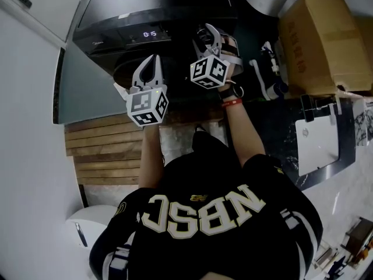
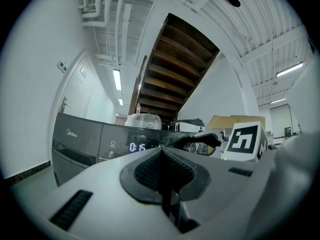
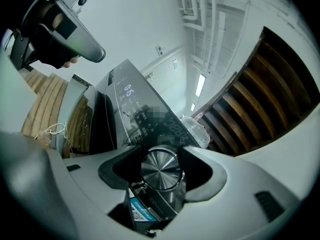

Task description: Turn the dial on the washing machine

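A dark washing machine (image 1: 157,10) fills the top of the head view, and its display (image 1: 150,34) reads 0:15. In the right gripper view a silver dial (image 3: 160,168) on the control panel (image 3: 127,101) sits between the two jaws. My right gripper (image 3: 161,170) is shut on that dial, a pad pressed on each side. The right gripper (image 1: 213,35) reaches the machine's front panel in the head view. My left gripper (image 1: 151,63) hangs to the left, short of the machine, shut with nothing in it. Its pads (image 2: 150,171) meet, and the display (image 2: 137,147) shows beyond them.
A cardboard box (image 1: 326,39) stands at the right. Wooden slats (image 1: 105,150) lie on the floor left of the person. A white panel (image 1: 317,142) leans at the right. A plastic bag (image 2: 144,120) sits on the machine under a wooden staircase (image 2: 180,69).
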The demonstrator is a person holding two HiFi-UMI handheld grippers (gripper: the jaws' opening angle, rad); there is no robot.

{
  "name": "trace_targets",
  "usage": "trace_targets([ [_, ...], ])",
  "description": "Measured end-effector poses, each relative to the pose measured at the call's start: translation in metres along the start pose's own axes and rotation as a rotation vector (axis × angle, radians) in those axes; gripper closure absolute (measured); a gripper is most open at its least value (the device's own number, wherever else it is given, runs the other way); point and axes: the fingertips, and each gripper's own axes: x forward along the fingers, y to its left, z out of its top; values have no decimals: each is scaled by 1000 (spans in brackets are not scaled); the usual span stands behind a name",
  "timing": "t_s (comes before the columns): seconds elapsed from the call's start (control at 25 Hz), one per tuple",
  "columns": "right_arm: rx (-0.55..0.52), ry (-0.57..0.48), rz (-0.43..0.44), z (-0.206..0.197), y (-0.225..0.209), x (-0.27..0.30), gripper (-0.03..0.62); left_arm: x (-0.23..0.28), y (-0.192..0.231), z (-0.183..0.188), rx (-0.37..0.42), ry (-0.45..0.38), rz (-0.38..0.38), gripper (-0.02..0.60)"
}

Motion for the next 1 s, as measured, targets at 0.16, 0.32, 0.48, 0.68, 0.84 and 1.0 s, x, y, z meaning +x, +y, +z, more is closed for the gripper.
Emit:
trace_targets([
  [0.16, 94, -10, 0, 0, -3, 0, 332, 1, -1, 0, -1, -1, -3, 568],
  [0.32, 309, -39, -9, -1, -10, -1, 332, 1, -1, 1, 0, -4, -5, 568],
  [0.48, 372, -47, -22, -1, -13, -2, 332, 1, 0, 3, 1, -8, -7, 568],
  [0.68, 366, -47, -21, -1, -13, -2, 332, 2, 2, 1, -4, -7, -7, 568],
  [0.84, 364, -48, -10, -1, -12, -2, 332, 5, -2, 1, -11, -10, -15, 568],
  [1.0, 370, -51, -8, -2, -12, -2, 332, 8, -7, 0, -13, -10, -23, 568],
])
